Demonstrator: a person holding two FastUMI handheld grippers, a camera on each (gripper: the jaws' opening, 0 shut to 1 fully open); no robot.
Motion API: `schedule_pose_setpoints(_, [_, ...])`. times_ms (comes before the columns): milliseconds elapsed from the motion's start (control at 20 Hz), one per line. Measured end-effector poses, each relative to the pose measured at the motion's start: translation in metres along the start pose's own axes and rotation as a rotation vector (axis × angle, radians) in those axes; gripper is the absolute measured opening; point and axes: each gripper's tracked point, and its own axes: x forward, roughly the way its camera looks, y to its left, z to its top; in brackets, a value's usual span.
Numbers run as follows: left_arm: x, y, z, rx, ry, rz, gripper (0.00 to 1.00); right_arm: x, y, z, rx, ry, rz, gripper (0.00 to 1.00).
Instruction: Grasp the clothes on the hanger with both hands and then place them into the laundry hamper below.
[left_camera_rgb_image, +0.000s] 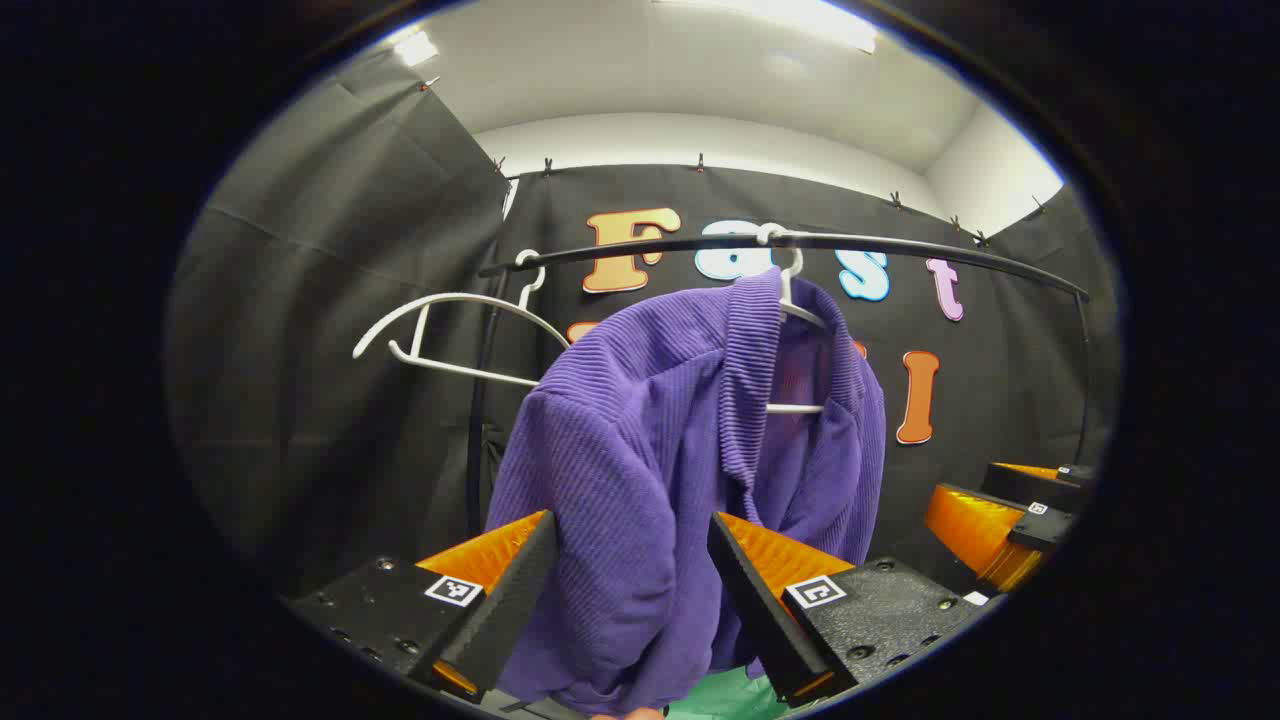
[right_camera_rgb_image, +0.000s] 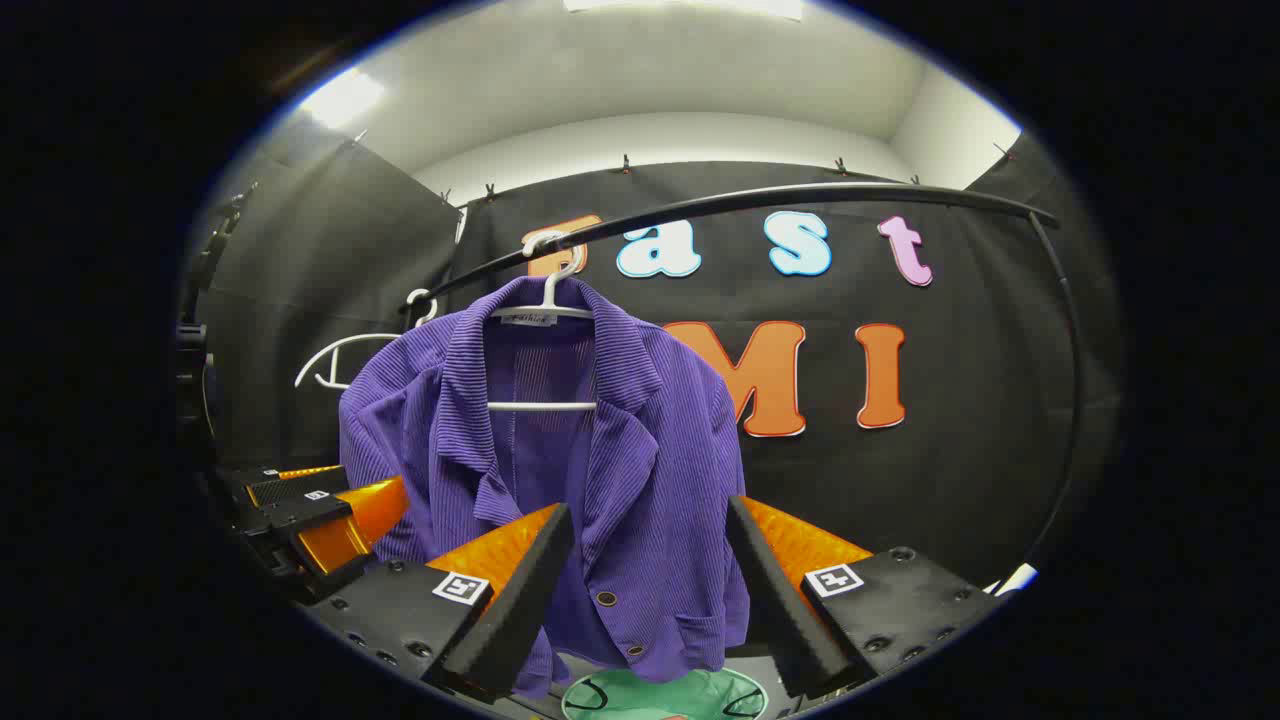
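Garment: purple jacket (right_camera_rgb_image: 600, 470) on white hanger (right_camera_rgb_image: 548, 300), hanging long axis vertical from black rail (right_camera_rgb_image: 760, 200).
Left hand-held gripper (left_camera_rgb_image: 630, 590): fingers apart, straddling the sleeve, likely nearer.
Right hand-held gripper (right_camera_rgb_image: 650, 585): fingers apart, jacket's front panel just ahead.
Laundry hamper (right_camera_rgb_image: 665, 695): green, directly below; contents unclear.

purple ribbed cloth jacket (right_camera_rgb_image: 620, 470): soft, matt, corduroy-ish ridges, shiny little buttons | white plastic hanger (right_camera_rgb_image: 545, 300): smooth, bit glossy | black metal-looking rail (right_camera_rgb_image: 800, 200): smooth, slight sheen | right gripper (right_camera_rgb_image: 648, 585): black foam-like matt pads, glossy orange ridged plastic, grainy black body | green hamper (right_camera_rgb_image: 665, 695): thin cloth-like
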Motion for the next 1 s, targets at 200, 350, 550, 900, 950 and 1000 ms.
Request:
schedule_pose_setpoints(200, [-0.011,-0.026,-0.001,-0.003,-0.024,0.096,0.95,0.007,-0.027,-0.004,0.006,0.009,0.084,0.98])
schedule_pose_setpoints(350, [-0.017,-0.047,-0.006,-0.051,-0.025,0.157,0.95,0.009,-0.049,-0.002,0.057,-0.01,0.165,0.94])
schedule_pose_setpoints(550, [-0.026,-0.06,-0.025,-0.042,0.036,0.254,0.95,0.007,-0.076,-0.011,0.069,0.023,0.246,0.98])
schedule_pose_setpoints(900, [-0.027,-0.074,-0.018,0.013,0.006,0.271,0.92,0.012,-0.105,-0.024,0.096,0.047,0.225,0.93])
schedule_pose_setpoints(950, [-0.023,-0.079,-0.015,0.026,-0.009,0.26,0.92,0.012,-0.106,-0.022,0.095,0.043,0.231,0.98])
schedule_pose_setpoints(1000, [-0.018,-0.082,-0.012,0.036,-0.02,0.253,0.95,0.013,-0.108,-0.02,0.09,0.038,0.229,0.94])
